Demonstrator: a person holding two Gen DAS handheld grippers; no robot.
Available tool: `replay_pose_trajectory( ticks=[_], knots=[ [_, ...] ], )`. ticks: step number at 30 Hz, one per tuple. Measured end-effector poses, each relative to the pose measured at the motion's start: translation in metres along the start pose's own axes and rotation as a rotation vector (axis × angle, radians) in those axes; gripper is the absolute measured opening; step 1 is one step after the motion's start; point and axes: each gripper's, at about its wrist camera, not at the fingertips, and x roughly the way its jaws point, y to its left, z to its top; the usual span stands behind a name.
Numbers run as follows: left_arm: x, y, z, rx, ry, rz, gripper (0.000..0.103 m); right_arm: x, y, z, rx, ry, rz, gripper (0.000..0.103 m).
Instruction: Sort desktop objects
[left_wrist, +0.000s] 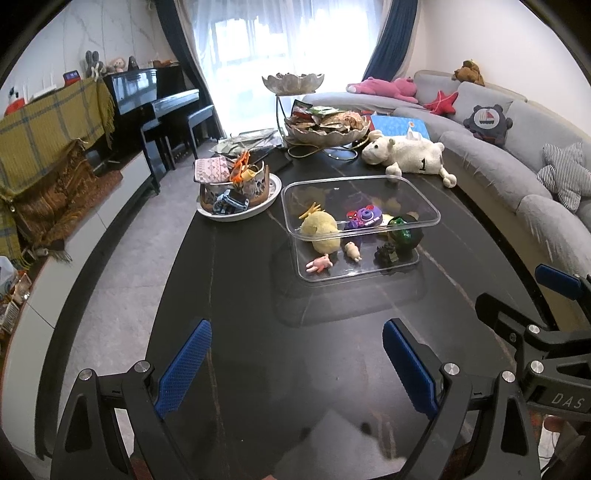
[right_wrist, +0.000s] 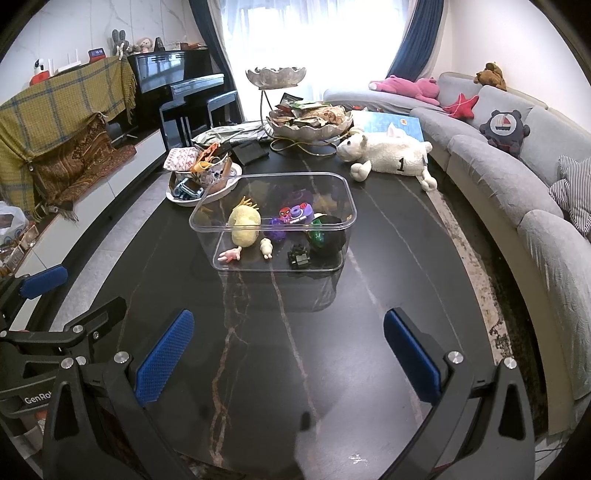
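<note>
A clear plastic box (left_wrist: 430, 211) (right_wrist: 271, 176) stands mid-table. It holds several small toys: a yellow plush chick (left_wrist: 320, 228) (right_wrist: 243, 224), a purple Spider-Man toy camera (left_wrist: 364, 218) (right_wrist: 297, 213), a pink figure (left_wrist: 320, 263), a cream figure (right_wrist: 266, 246), a green-black ball (right_wrist: 325, 234), a small dark vehicle (right_wrist: 298, 254). My left gripper (left_wrist: 297, 363) is open and empty, well short of the box. My right gripper (right_wrist: 288, 354) is open and empty, beside it on the right.
A white plate (left_wrist: 271, 188) (right_wrist: 236, 171) at back left carries a patterned basket with a pouch, sunglasses and a toy car. A plush sheep (left_wrist: 406, 155) (right_wrist: 388, 153), a two-tier bowl stand with snacks (left_wrist: 327, 127) and a blue book lie behind. The grey sofa (right_wrist: 517, 173) runs along the right.
</note>
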Motion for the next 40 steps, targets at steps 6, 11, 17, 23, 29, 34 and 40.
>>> replay_pose_trajectory(
  ticks=[6,11,17,23,29,34,40],
  knots=[
    [0.0006,0.0008,-0.0001,-0.002,0.004,-0.001,0.092,0.0005,0.0005,0.0,-0.001,0.002,-0.002,0.102],
    [0.0012,0.0011,-0.0007,-0.003,0.008,0.0,0.092,0.0006,0.0004,0.0,-0.004,0.005,-0.002,0.102],
    [0.0019,0.0009,-0.0016,-0.003,0.005,0.001,0.092,0.0021,0.0002,-0.0002,-0.003,0.009,-0.002,0.102],
    [0.0023,0.0058,-0.0021,-0.033,0.011,-0.026,0.092,0.0014,0.0,0.0,0.002,0.006,0.006,0.102],
    [0.0004,0.0081,-0.0027,-0.051,0.002,-0.031,0.092,0.0022,0.0014,-0.0003,0.0,0.007,0.013,0.102],
    [0.0,0.0079,-0.0038,-0.05,-0.003,-0.026,0.092,0.0026,0.002,-0.0013,-0.001,0.01,0.014,0.102],
    [-0.002,0.0078,-0.0044,-0.048,-0.008,-0.02,0.092,0.0019,0.0026,-0.002,-0.004,0.008,0.019,0.102]
  ],
)
